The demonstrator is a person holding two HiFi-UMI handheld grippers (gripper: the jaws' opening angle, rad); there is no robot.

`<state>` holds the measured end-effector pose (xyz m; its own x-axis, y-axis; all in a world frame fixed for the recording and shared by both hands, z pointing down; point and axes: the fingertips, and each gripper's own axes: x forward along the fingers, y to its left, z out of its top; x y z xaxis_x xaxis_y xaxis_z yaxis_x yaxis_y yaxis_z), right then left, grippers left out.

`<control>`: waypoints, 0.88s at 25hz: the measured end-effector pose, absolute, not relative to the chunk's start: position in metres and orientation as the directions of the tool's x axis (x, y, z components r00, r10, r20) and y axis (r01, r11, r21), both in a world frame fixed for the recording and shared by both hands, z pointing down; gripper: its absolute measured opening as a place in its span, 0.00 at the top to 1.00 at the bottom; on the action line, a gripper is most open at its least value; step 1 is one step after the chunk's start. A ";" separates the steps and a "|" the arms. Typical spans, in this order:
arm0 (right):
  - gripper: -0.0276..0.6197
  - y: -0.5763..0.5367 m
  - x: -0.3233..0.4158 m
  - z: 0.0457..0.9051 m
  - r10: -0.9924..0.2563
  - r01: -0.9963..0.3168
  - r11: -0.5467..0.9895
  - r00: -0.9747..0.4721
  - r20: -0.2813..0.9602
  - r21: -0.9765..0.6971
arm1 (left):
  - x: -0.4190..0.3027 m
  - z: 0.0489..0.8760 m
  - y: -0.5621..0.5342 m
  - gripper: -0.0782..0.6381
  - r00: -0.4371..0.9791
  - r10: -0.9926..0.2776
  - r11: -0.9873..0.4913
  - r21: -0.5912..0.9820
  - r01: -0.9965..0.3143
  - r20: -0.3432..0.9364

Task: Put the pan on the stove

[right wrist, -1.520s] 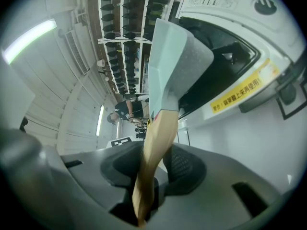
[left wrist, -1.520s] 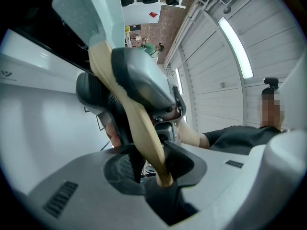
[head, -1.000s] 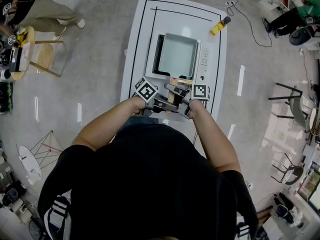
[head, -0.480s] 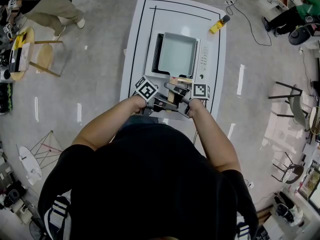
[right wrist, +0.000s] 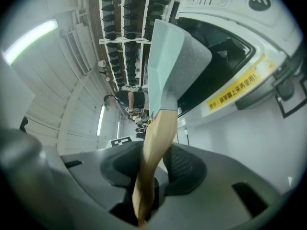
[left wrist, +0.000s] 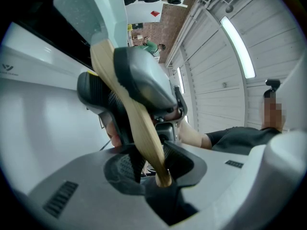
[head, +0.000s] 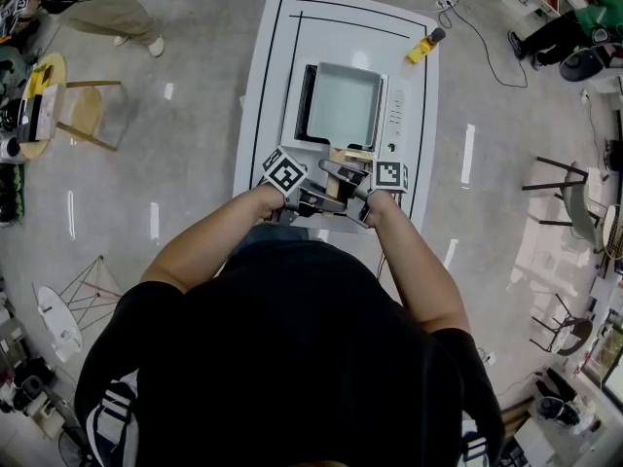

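On the white table (head: 265, 86), the square pan (head: 343, 107) lay over the black top of the stove (head: 396, 115), with only its plain pale grey bottom showing inside; whether it rested there or hung just above could not be told. Left gripper (left wrist: 152, 164): both fingers pressed tight on the very end of the pan's wooden handle (left wrist: 144, 133). Right gripper (right wrist: 151, 171): fingers likewise clamped on that handle, nearer the pan, the two grippers just beside each other.
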<state>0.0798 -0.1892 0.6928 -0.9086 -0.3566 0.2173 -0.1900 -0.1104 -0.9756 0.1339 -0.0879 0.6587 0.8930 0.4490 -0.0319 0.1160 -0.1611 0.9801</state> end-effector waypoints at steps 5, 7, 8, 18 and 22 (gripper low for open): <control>0.75 -0.190 0.079 0.689 -0.366 -0.188 -0.106 -0.906 0.214 -0.976 | 0.133 0.659 -0.088 0.72 0.892 0.451 -0.151 0.982 0.113 -0.033; 0.75 -0.190 0.078 0.689 -0.370 -0.180 -0.107 -0.906 0.207 -0.978 | 0.133 0.659 -0.088 0.72 0.890 0.454 -0.150 0.982 0.112 -0.032; 0.75 -0.190 0.078 0.689 -0.370 -0.181 -0.105 -0.906 0.207 -0.978 | 0.133 0.659 -0.088 0.72 0.890 0.455 -0.152 0.982 0.112 -0.032; 0.69 -0.192 0.079 0.686 -0.385 -0.160 -0.085 -0.905 0.180 -0.984 | 0.133 0.659 -0.089 0.72 0.900 0.435 -0.156 0.982 0.110 -0.031; 0.65 -0.194 0.080 0.685 -0.386 -0.169 -0.056 -0.905 0.177 -0.984 | 0.131 0.657 -0.088 0.72 0.902 0.430 -0.151 0.982 0.112 -0.037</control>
<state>0.0798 -0.1935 0.6850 -0.9052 -0.3862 0.1772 -0.1686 -0.0564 -0.9841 0.1311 -0.0885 0.6572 0.9021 0.4300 -0.0366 0.1118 -0.1510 0.9822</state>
